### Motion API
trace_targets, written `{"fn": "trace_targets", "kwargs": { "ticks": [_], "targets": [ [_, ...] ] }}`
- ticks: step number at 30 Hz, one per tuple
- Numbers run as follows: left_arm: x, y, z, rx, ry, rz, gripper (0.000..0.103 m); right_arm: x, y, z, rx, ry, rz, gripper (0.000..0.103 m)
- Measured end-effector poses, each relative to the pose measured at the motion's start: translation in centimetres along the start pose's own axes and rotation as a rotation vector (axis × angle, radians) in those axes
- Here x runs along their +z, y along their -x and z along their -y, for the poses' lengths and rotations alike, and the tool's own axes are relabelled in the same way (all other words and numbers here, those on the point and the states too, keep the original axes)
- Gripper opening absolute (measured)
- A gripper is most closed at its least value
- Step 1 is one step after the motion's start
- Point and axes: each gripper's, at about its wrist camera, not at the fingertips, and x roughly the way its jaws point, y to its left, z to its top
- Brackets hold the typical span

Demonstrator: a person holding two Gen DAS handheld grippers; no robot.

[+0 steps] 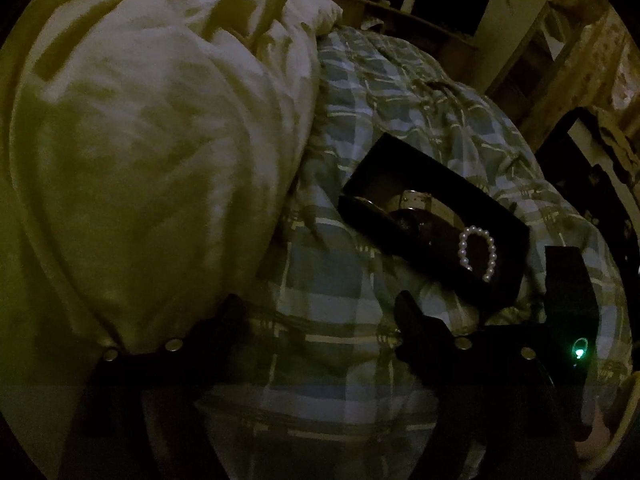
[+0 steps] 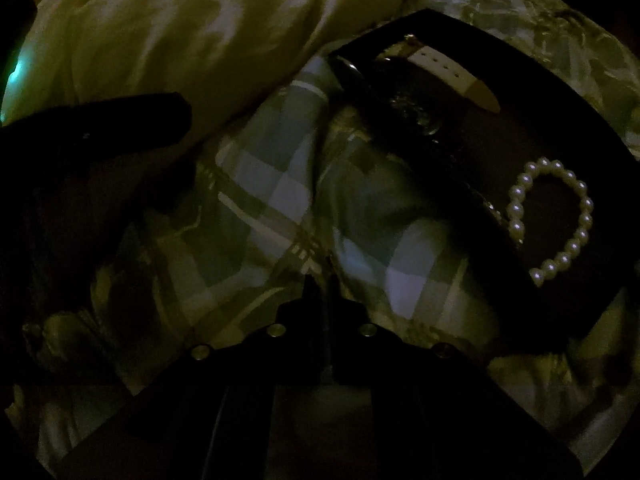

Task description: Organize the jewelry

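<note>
1. Jewelry is lying in a black tray (image 1: pixel 500 236) on the bed: a pearl bracelet (image 1: pixel 478 254) curled in an open loop at the near end, a white watch strap (image 2: pixel 456 76) at the far end, and some small shiny pieces between them, too dark to name.
2. Seen from the left wrist, the tray is sitting ahead and to the right of the left gripper (image 1: pixel 320 312), just beyond its right finger and apart from it.
3. That left gripper is standing wide, with only bedding showing between its fingers.
4. Seen from the right wrist, the tray is lying to the upper right of the right gripper (image 2: pixel 320 288), whose fingers are pressed together with nothing visible between them; the pearl bracelet (image 2: pixel 556 216) is lying near but clear of the tips.
5. Both grippers are pointing steeply down at the bed; the left one's dark finger is reaching in from the left edge of the right-wrist view.
6. A green-and-white plaid cover (image 1: pixel 340 300) is carrying the tray, with a rumpled cream duvet (image 1: pixel 160 140) bunching up beside it on the left.
7. Dim light is leaving the room murky; wooden shelving (image 1: pixel 400 12) is showing faintly behind the bed.
</note>
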Motion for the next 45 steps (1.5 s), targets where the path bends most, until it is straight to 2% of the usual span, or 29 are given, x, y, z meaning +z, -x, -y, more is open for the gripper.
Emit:
{"fn": "trace_targets", "kwargs": {
  "ticks": [5, 6, 7, 9, 11, 14, 17, 24, 29, 35, 41, 43, 45],
  "targets": [
    [0.0, -0.4, 0.1, -0.008, 0.003, -0.011, 0.077, -0.1, 0.8, 0.4, -0.008, -0.04, 0.015, 0.007],
    [0.0, -0.5, 0.1, -0.008, 0.003, -0.013, 0.077, -0.1, 0.8, 0.4, -0.007, -0.04, 0.017, 0.01],
    [0.0, -0.6, 0.2, -0.008, 0.003, -0.015, 0.077, -0.1, 0.9, 0.3, 0.003, -0.041, 0.021, 0.017],
    [-0.1, -0.6, 0.3, -0.01, -0.001, -0.018, 0.077, -0.1, 1.4, -0.2, 0.031, -0.028, 0.043, 0.042],
    [-0.1, -0.6, 0.3, -0.011, -0.001, -0.018, 0.077, 0.0, 2.0, -0.8, 0.007, 0.006, 0.074, 0.045],
    [0.0, -0.5, 0.3, -0.015, 0.006, -0.016, 0.077, 0.2, 1.9, -1.0, -0.001, 0.009, 0.067, 0.044],
    [-0.1, -0.5, 0.3, -0.015, 0.006, -0.015, 0.077, -0.1, 1.5, 0.0, 0.021, -0.04, 0.061, 0.036],
    [-0.1, -0.6, 0.4, -0.01, 0.008, -0.019, 0.077, 0.2, 1.4, 0.9, 0.05, -0.084, 0.082, 0.035],
    [-0.2, -0.9, 0.6, -0.011, 0.001, -0.029, 0.077, 0.1, 0.3, 0.0, -0.025, -0.025, 0.08, 0.02],
    [-0.3, -1.1, 0.4, 0.005, 0.008, -0.037, 0.076, -0.2, -0.8, -1.8, -0.086, 0.105, 0.05, 0.019],
    [-0.5, -1.5, 0.2, 0.032, 0.01, -0.05, 0.076, -0.7, -1.3, -2.0, -0.095, 0.11, 0.03, 0.019],
    [-0.6, -1.6, 0.3, 0.038, 0.006, -0.05, 0.076, -0.5, -1.3, -2.0, -0.102, 0.118, 0.032, 0.015],
    [-0.6, -1.6, 0.2, 0.033, 0.007, -0.052, 0.076, 0.3, -1.6, -2.0, -0.101, 0.125, 0.037, 0.007]
  ]
}}
